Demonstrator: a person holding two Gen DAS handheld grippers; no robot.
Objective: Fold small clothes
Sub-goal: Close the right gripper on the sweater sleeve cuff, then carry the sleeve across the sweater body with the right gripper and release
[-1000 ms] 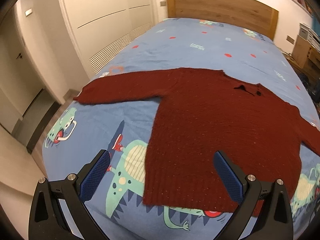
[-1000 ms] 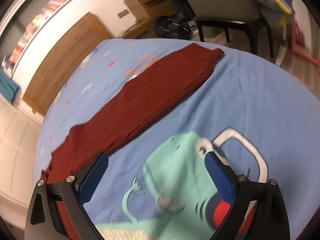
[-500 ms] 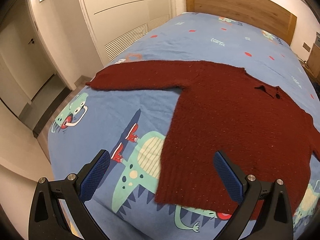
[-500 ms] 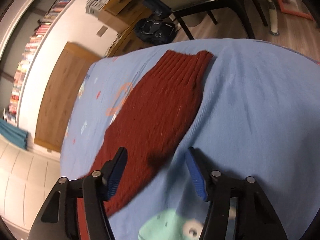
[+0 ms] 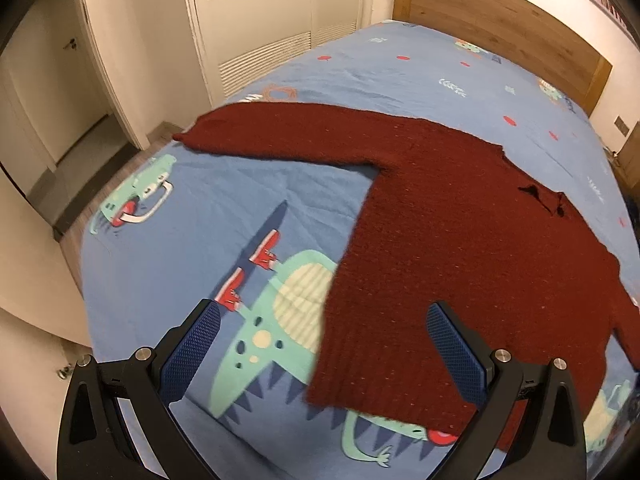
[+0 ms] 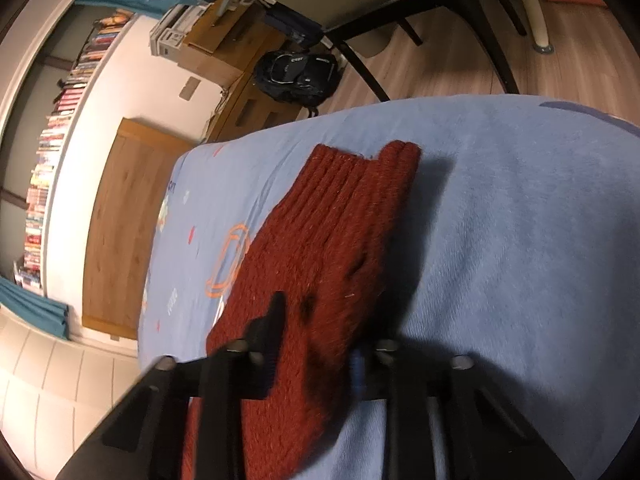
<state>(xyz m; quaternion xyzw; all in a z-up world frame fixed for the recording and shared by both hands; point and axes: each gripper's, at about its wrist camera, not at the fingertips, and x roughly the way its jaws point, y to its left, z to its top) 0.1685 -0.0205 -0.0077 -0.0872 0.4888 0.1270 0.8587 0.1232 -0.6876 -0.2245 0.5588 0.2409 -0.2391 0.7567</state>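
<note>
A dark red knit sweater (image 5: 448, 236) lies flat on the blue cartoon-print bedspread (image 5: 224, 216), its left sleeve (image 5: 280, 136) stretched toward the bed's left edge. My left gripper (image 5: 324, 340) is open and empty, above the sweater's lower left hem corner. In the right wrist view the sweater's other sleeve (image 6: 320, 264) runs away from me to its ribbed cuff (image 6: 360, 168). My right gripper (image 6: 316, 344) has its jaws narrowed around this sleeve, the cloth between the fingers; motion blur hides whether they pinch it.
A wooden headboard (image 5: 504, 28) stands at the far end of the bed, and white wardrobe doors (image 5: 272, 20) are to the left. A chair (image 6: 420, 4), a black backpack (image 6: 296, 76) and wooden floor lie beyond the bed's right edge.
My right gripper has moved down onto the right sleeve and its jaws have narrowed around it. My left gripper has shifted left and stays open.
</note>
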